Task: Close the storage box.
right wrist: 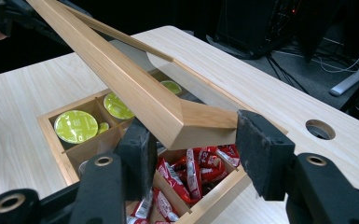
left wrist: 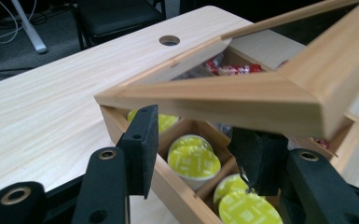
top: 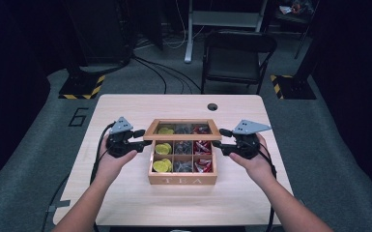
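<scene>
A wooden tea box [top: 182, 180] stands mid-table, its compartments holding yellow capsules [left wrist: 193, 161], dark capsules and red sachets [right wrist: 193, 175]. Its framed lid [top: 182, 137] is raised at the front and tilted. My left gripper [top: 141, 138] is at the lid's left front corner. In the left gripper view the lid rail [left wrist: 224, 100] lies across the tips of both pads [left wrist: 142, 140]. My right gripper [top: 221, 137] is at the right front corner. There the lid corner [right wrist: 182, 123] sits between the two pads [right wrist: 261, 156], touching both.
The pale wooden table [top: 125, 193] has a round cable hole [top: 212, 107] near its far edge. A black folding chair [top: 236, 58] stands behind the table, with cables and stand bases on the grey floor. Bare tabletop lies on both sides of the box.
</scene>
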`<control>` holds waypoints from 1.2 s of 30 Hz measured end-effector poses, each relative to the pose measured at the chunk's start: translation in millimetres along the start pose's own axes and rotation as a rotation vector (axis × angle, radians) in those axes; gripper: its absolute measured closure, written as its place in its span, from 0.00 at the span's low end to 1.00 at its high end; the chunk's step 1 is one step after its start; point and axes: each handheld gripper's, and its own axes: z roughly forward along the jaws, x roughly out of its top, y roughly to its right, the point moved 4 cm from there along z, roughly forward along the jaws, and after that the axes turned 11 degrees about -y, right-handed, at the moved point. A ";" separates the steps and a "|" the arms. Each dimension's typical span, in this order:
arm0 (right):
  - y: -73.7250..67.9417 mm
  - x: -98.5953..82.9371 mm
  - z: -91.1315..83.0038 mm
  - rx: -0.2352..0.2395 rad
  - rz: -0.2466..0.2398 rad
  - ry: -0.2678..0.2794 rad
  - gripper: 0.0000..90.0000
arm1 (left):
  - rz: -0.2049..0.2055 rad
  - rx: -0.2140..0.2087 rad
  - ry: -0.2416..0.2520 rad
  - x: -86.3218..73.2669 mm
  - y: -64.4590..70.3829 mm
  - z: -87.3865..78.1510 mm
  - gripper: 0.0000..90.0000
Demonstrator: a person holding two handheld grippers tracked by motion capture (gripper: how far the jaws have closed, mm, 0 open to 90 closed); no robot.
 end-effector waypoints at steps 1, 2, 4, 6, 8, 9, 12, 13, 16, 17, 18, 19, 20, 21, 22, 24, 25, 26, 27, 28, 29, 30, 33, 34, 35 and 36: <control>-1.0 -1.9 0.1 -0.002 0.002 -0.002 0.53 | -0.004 -0.003 0.004 -3.4 1.6 -0.6 0.57; -2.3 -4.1 0.0 -0.003 0.006 -0.003 0.53 | -0.005 -0.007 0.001 -6.1 2.7 -1.3 0.56; -4.0 -6.6 0.2 -0.010 -0.004 0.004 0.54 | -0.008 -0.012 -0.002 -11.0 4.6 -2.6 0.56; -5.8 -9.0 0.2 -0.014 0.000 0.003 0.54 | -0.009 -0.014 -0.003 -14.8 5.8 -3.4 0.56; -6.8 -11.3 0.3 -0.014 0.001 0.005 0.54 | -0.011 -0.019 -0.004 -18.5 7.5 -4.0 0.56; -7.1 -12.2 0.5 -0.015 -0.002 0.009 0.54 | -0.009 -0.025 -0.008 -20.2 8.6 -4.6 0.57; -9.1 -15.4 0.5 -0.016 0.000 0.014 0.54 | -0.006 -0.036 -0.003 -24.2 12.7 -5.7 0.60; -9.8 -16.5 0.5 -0.020 -0.002 0.013 0.54 | -0.004 -0.040 -0.003 -25.6 14.4 -6.3 0.61; -12.0 -19.7 0.5 -0.026 -0.017 0.012 0.54 | -0.007 -0.060 0.001 -30.3 20.6 -7.2 0.61; -13.3 -21.5 0.2 -0.026 -0.004 0.012 0.54 | -0.004 -0.067 -0.005 -31.2 21.7 -7.7 0.62; -13.1 -21.9 0.7 -0.024 -0.010 0.016 0.54 | -0.006 -0.075 -0.007 -32.2 24.0 -7.7 0.62; -13.7 -23.2 0.2 -0.025 -0.007 0.011 0.54 | -0.002 -0.077 -0.005 -32.9 26.0 -7.6 0.62; -14.4 -24.1 0.8 -0.024 -0.006 0.014 0.54 | -0.001 -0.081 -0.005 -33.3 27.3 -7.7 0.62; -14.7 -24.9 0.9 -0.027 -0.006 0.017 0.54 | -0.002 -0.083 -0.003 -33.8 28.7 -8.0 0.62; -15.5 -26.6 1.0 -0.024 -0.008 0.017 0.54 | -0.008 -0.087 0.000 -34.1 29.7 -8.4 0.62; -17.4 -30.4 1.6 -0.028 -0.007 0.018 0.54 | -0.007 -0.091 0.003 -34.6 30.9 -9.3 0.62; -18.7 -31.6 2.0 -0.026 0.005 0.020 0.54 | -0.012 -0.090 0.005 -34.7 31.6 -9.3 0.62; -18.6 -32.9 2.2 -0.028 -0.006 0.019 0.54 | -0.013 -0.091 0.005 -34.9 32.3 -9.3 0.62; -19.1 -34.1 2.9 -0.029 -0.005 0.026 0.54 | -0.011 -0.089 0.004 -35.2 32.8 -9.4 0.62; -19.5 -35.9 3.0 -0.031 0.000 0.028 0.54 | -0.010 -0.086 0.004 -35.3 33.2 -9.4 0.62; -20.5 -37.4 3.4 -0.027 0.011 0.029 0.54 | -0.014 -0.089 0.003 -35.7 33.8 -9.5 0.62; -21.0 -38.6 4.1 -0.027 0.012 0.033 0.54 | -0.016 -0.090 0.004 -36.0 33.9 -9.5 0.62; -22.8 -42.7 5.4 -0.031 0.004 0.027 0.54 | -0.025 -0.092 0.002 -37.9 34.0 -8.3 0.63; -22.9 -44.4 5.2 -0.028 -0.001 0.020 0.54 | -0.021 -0.094 -0.001 -39.0 33.9 -8.2 0.64; -23.7 -45.2 5.7 -0.031 0.008 0.018 0.54 | -0.023 -0.095 0.004 -40.0 34.1 -7.8 0.65; -23.8 -46.5 5.7 -0.028 0.001 0.016 0.54 | -0.027 -0.098 0.002 -41.2 34.4 -7.7 0.65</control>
